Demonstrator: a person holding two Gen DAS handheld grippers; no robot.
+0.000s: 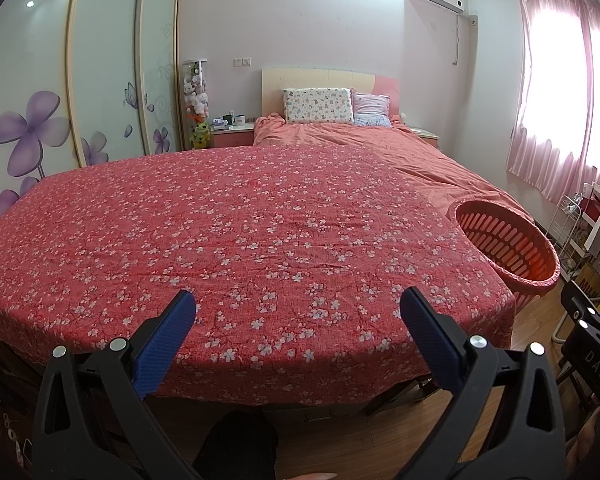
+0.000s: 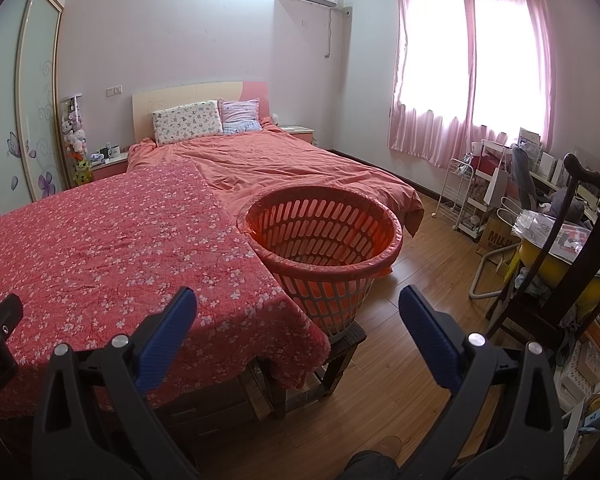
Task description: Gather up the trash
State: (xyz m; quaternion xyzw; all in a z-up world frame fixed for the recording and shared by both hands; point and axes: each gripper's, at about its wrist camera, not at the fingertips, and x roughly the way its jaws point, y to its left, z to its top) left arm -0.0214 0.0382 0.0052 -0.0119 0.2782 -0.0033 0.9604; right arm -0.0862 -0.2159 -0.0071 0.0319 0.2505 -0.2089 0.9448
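An orange slotted plastic basket (image 2: pixel 324 240) lined with a thin bag stands on a dark wooden stool (image 2: pixel 340 352) at the right end of a table under a red flowered cloth (image 2: pixel 120 248). It also shows in the left wrist view (image 1: pixel 508 240) at the cloth's (image 1: pixel 240 240) right edge. My left gripper (image 1: pixel 298 308) is open and empty above the near edge of the cloth. My right gripper (image 2: pixel 298 308) is open and empty, in front of the basket. No trash shows on the cloth in either view.
A bed with an orange quilt (image 2: pixel 292 168) lies behind the table. A dark wooden chair (image 2: pixel 560 280), a white wire rack (image 2: pixel 460 192) and cluttered shelves stand at the right. A sliding wardrobe (image 1: pixel 100 80) is at the left. The floor (image 2: pixel 420 360) is wood.
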